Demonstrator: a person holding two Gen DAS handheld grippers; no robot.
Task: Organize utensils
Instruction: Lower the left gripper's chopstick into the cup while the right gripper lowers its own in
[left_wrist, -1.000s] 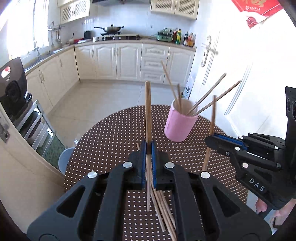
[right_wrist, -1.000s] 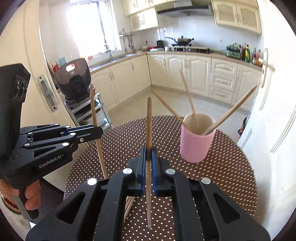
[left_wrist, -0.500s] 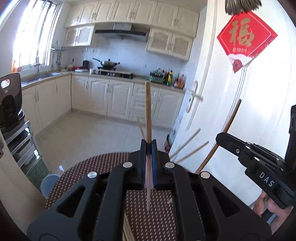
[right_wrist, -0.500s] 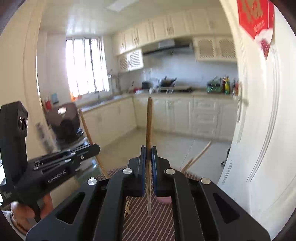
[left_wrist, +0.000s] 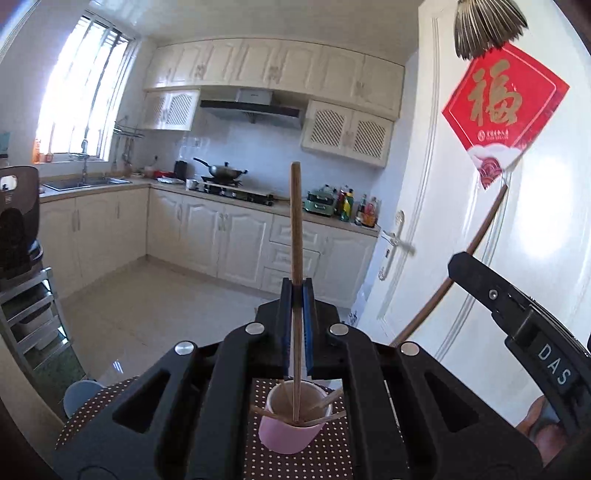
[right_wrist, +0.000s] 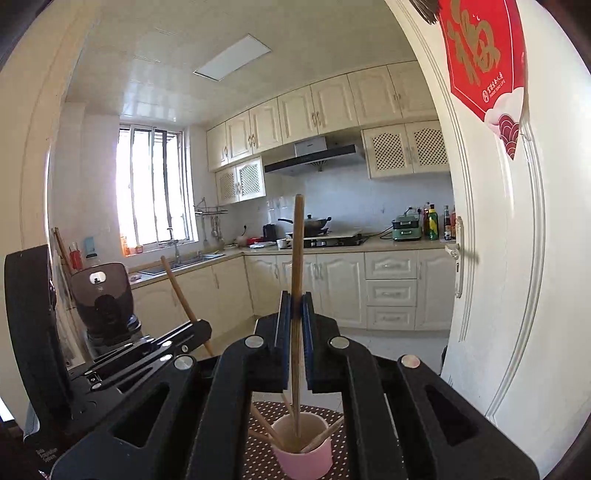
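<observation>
My left gripper (left_wrist: 296, 291) is shut on a wooden chopstick (left_wrist: 296, 229) held upright; its lower tip reaches into the pink cup (left_wrist: 291, 435) below. My right gripper (right_wrist: 296, 295) is shut on another wooden chopstick (right_wrist: 297, 251), also upright, with its lower end inside the pink cup (right_wrist: 306, 458). The cup stands on the brown dotted tablecloth (left_wrist: 325, 458) and holds several other chopsticks leaning outward. Each gripper shows in the other's view: the right one (left_wrist: 517, 317) at right, the left one (right_wrist: 147, 354) at left.
A white door (left_wrist: 461, 221) with a red paper decoration (left_wrist: 502, 110) stands close on the right. Kitchen cabinets and a stove (left_wrist: 229, 184) line the far wall. A black appliance (right_wrist: 103, 295) sits on a rack at left. A pale blue bin (left_wrist: 79, 395) sits beside the table.
Both grippers have risen and tilted, moving over the pink cup. The cup was ahead on the table; now it lies beneath both grippers with both chopstick tips in its mouth.
</observation>
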